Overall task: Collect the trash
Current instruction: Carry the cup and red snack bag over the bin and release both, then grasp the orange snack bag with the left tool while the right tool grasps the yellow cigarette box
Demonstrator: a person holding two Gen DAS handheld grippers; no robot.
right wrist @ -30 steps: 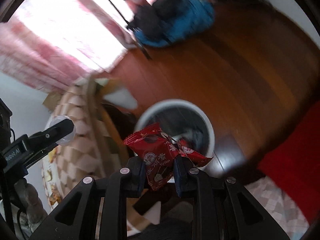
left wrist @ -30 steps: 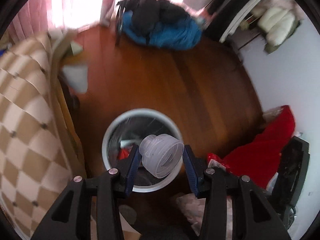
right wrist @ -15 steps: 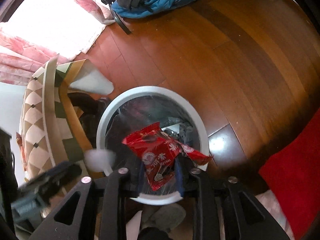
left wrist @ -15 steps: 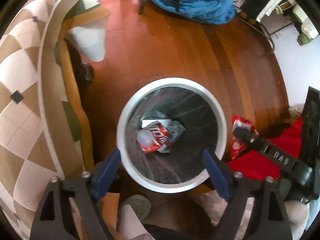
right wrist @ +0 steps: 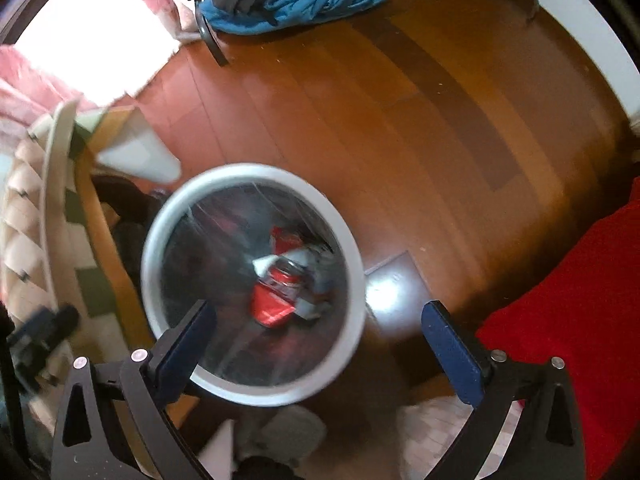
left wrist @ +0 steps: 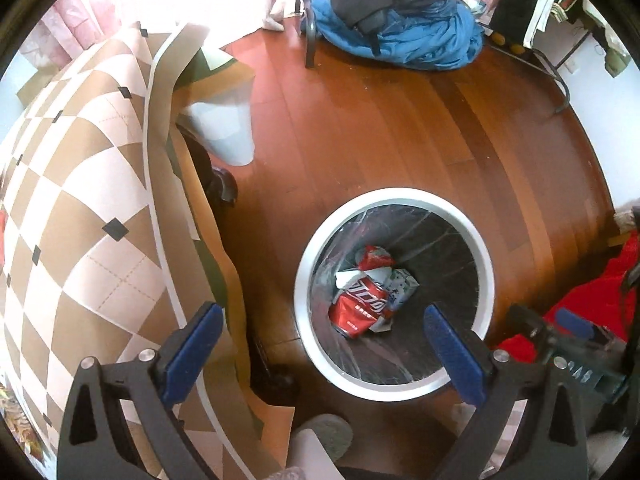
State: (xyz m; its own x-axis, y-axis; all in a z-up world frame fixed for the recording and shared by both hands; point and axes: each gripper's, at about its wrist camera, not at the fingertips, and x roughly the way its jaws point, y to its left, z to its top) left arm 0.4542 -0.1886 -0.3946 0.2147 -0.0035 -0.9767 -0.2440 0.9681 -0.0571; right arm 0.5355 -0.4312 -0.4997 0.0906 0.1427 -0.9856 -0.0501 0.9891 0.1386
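Observation:
A round white trash bin (left wrist: 394, 194) with a clear liner stands on the wooden floor; it also shows in the right wrist view (right wrist: 256, 170). Inside lie a red can (left wrist: 360, 308), a red wrapper (left wrist: 374, 256) and pale scraps. In the right wrist view the red trash (right wrist: 276, 300) is blurred. My left gripper (left wrist: 320, 344) is open and empty, above the bin's near left side. My right gripper (right wrist: 320, 338) is open and empty, above the bin's near right rim. The right gripper also shows at the right edge of the left wrist view (left wrist: 576, 344).
A table with a checked brown and white cloth (left wrist: 68, 208) stands left of the bin. A white cloth (left wrist: 224, 128) hangs near it. A blue and black pile of clothes (left wrist: 396, 28) lies at the far side. A red fabric (right wrist: 568, 312) lies right.
My left gripper opened and dropped the clear plastic cup, then moved left. My right gripper opened and let the red wrapper fall into the bin.

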